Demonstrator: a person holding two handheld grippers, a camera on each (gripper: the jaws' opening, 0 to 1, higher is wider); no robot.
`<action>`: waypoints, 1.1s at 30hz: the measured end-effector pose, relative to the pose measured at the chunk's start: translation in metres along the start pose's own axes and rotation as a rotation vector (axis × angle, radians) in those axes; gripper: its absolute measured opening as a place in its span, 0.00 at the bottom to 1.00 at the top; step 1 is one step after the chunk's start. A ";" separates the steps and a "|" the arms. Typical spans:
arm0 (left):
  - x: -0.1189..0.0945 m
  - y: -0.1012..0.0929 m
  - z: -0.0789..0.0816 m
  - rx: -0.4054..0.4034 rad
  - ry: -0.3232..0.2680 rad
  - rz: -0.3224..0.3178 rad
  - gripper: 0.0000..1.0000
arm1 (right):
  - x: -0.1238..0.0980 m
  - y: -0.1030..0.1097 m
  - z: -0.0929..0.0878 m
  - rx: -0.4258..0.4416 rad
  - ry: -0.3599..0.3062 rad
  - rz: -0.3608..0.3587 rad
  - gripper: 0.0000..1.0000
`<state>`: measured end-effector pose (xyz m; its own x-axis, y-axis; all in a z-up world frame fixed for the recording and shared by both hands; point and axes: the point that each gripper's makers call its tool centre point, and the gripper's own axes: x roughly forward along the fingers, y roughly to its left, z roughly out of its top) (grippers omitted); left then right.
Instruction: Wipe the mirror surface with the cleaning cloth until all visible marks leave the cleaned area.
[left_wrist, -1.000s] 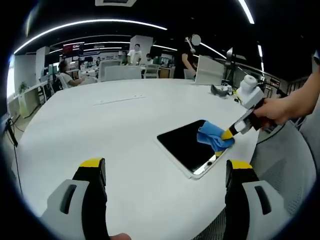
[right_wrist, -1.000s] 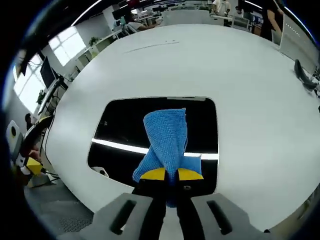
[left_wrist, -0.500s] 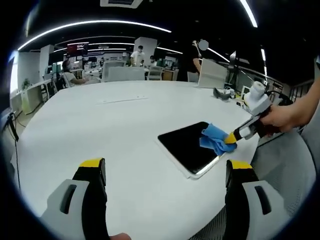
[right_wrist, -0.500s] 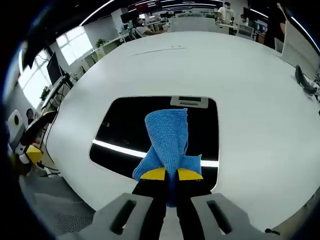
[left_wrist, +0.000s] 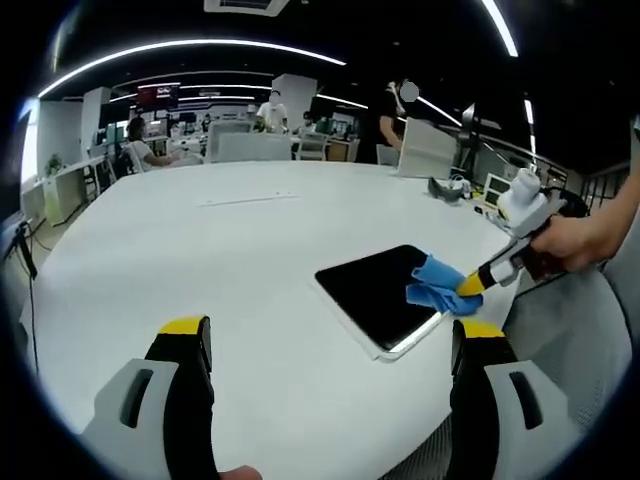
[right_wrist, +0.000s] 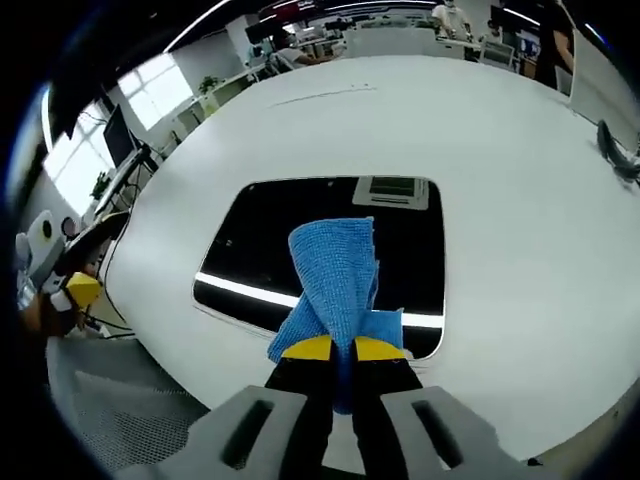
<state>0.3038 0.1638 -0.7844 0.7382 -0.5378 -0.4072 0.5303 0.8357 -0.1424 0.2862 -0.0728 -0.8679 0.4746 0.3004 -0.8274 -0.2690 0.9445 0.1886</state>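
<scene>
While lying flat near the rim of the white worktop, showing as a dark rounded-corner mirror with ceiling lights reflected in it. Being pressed along its near edge by a blue cleaning cloth, draped soft and limp over the glass. Being pinched at its bunched end by the right claw, yellow tips drawn nearly together on the fabric. Judging the cloth light, floppy and best taken at the gathered fold, as now; judging the mirror stiff, smooth, likely slippery and breakable, better pressed gently than lifted by an edge. Hanging idle and wide apart over bare worktop, the left claw, gripping nothing. Seeing no containers among the task's things. Noting people and desks far behind.
</scene>
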 end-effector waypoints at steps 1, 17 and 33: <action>0.001 0.000 0.000 0.000 0.000 0.000 0.99 | 0.000 0.000 0.000 -0.002 0.000 0.000 0.00; 0.000 0.002 -0.003 -0.007 0.003 0.006 0.99 | 0.000 0.001 -0.002 -0.013 0.005 0.022 0.00; 0.001 0.001 -0.006 -0.007 0.007 0.012 0.99 | -0.005 -0.019 -0.003 0.003 0.018 0.009 0.00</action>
<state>0.3025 0.1651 -0.7903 0.7417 -0.5269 -0.4149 0.5186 0.8429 -0.1434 0.2860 -0.0929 -0.8688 0.4568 0.3060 -0.8353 -0.2705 0.9423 0.1973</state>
